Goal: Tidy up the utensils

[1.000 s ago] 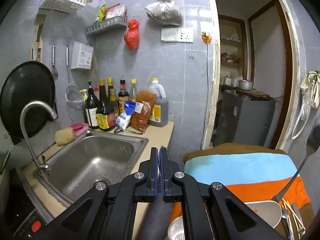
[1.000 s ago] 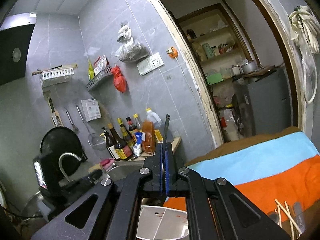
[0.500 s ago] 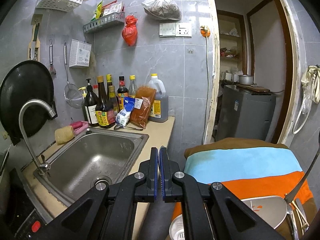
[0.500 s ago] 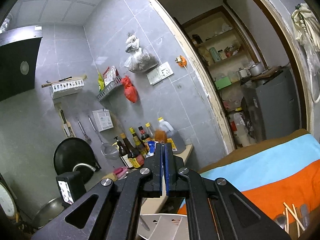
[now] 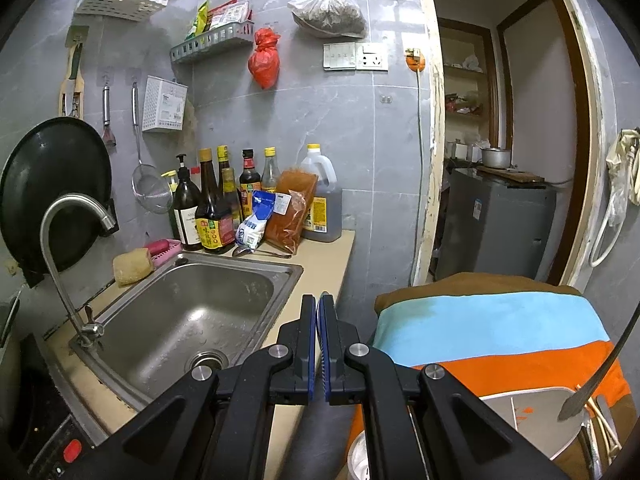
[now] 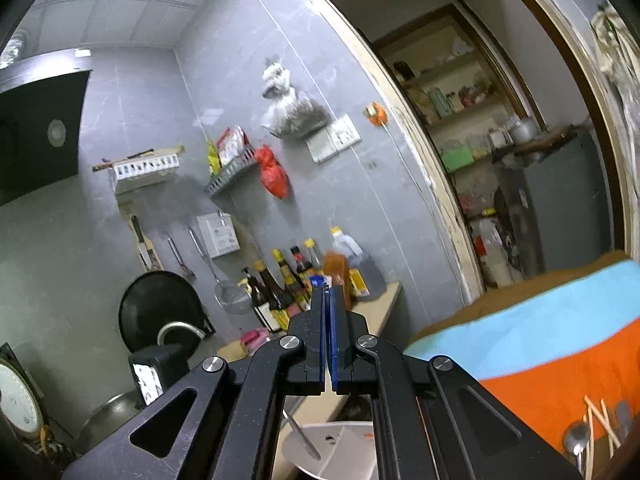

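Left gripper (image 5: 319, 300) held above the counter edge beside the steel sink (image 5: 224, 280); blue pads pressed together, nothing between them. Right gripper (image 6: 329, 292) raised higher, pointed at the tiled wall and the bottles (image 6: 280, 288); its pads are also closed flat on each other, and a thin metal utensil (image 5: 600, 368) appears to pass down from it: in the left wrist view a slim dark handle runs diagonally from the right edge to a flattened end over a white tray (image 5: 532, 420), and in the right wrist view a narrow metal tip (image 6: 304, 438) shows below the gripper body above the same tray (image 6: 344, 452). The actual grip point is hidden by the pads, so I cannot say for certain that the utensil is clamped. The tray sits on a cloth striped brown, light blue and orange (image 5: 500, 332). At the cloth's right end lie more utensils: pale chopsticks (image 6: 600, 420) and a spoon (image 6: 576, 438), close together, beside the tray. On the counter behind the sink another spoon (image 5: 256, 252) lies flat in front of a blue-and-white packet (image 5: 254, 226) and a red spice bag (image 5: 292, 212). A black pan (image 5: 52, 188) leans on the wall behind the curved tap (image 5: 72, 220); a strainer (image 5: 150, 192) hangs from a hook.
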Motion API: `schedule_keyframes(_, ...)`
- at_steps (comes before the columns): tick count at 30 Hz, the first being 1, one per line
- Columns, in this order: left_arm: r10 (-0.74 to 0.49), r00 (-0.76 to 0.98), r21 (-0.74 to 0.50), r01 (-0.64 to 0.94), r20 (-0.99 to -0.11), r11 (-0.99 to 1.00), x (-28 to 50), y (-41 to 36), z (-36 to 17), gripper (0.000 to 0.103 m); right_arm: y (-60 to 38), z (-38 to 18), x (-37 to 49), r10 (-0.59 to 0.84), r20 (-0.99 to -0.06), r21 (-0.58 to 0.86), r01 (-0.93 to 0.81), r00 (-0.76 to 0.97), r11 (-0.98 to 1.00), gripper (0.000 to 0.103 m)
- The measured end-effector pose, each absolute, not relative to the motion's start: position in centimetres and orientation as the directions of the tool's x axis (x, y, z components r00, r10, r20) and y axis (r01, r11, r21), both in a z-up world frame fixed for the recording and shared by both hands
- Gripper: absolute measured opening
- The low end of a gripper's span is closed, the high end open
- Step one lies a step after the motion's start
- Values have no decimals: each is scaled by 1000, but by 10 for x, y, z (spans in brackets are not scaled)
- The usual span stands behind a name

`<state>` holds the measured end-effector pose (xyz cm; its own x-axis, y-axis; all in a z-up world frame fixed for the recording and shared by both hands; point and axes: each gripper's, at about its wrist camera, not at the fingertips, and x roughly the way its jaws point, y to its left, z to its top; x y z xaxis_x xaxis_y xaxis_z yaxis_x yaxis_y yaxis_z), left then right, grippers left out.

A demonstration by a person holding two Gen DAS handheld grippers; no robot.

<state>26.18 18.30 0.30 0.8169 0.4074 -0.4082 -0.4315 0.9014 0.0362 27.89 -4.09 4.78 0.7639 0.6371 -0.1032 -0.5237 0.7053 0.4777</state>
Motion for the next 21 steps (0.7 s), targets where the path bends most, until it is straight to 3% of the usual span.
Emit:
schedule_keyframes(11,324,837,53,-336,-440,940,263,173,-11,4,-45,-11,289,610,-269,529,-414,746,740,3)
schedule_keyframes(15,260,840,-4,-297,-476,955,260,176,-14,4,-48,-12,285,597,-280,523,-402,752,751,3)
schedule_keyframes(18,209,841,-57,-273,-499,960,258,179,-15,4,-54,-11,279,585,-282,521,-390,761,759,19)
schedule_keyframes(20,162,843,-99,-245,-512,964,256,180,-16,6,-58,-8,274,575,-271,524,-383,772,761,39)
schedule_keyframes(21,142,844,-118,-234,-517,965,256,180,-16,7,-61,-6,271,568,-264,521,-380,780,764,39)
